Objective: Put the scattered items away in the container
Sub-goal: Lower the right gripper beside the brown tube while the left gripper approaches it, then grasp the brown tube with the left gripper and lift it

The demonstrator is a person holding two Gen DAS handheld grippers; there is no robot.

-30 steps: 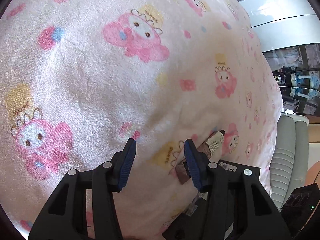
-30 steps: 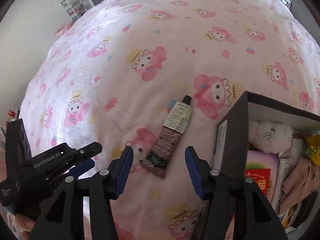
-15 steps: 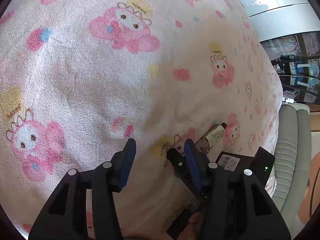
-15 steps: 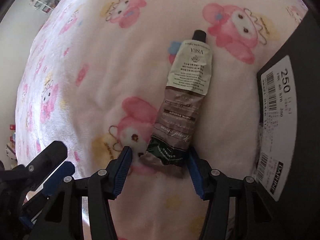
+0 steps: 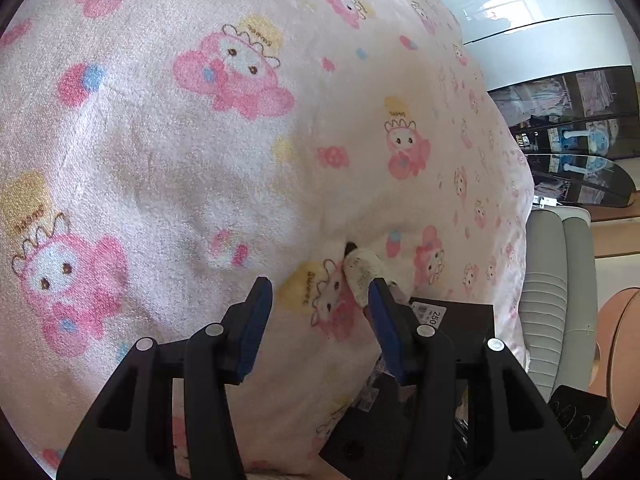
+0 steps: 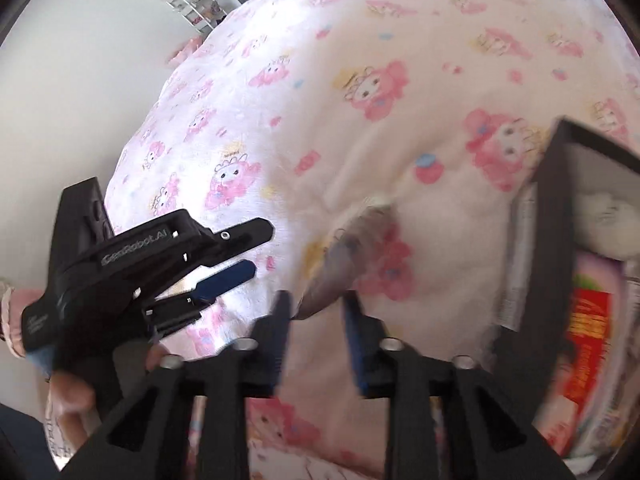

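This is a bedroom in a home. A bed fills most of both views, covered by a fluffy pink blanket printed with cartoon bunnies, and a padded grey chair stands just beside its edge. Behind it glass-fronted cabinets hold clothes and a blue plush toy, with glossy white wardrobe doors above, while the right wrist view shows a plain white wall and a small cluttered rack at the far end.
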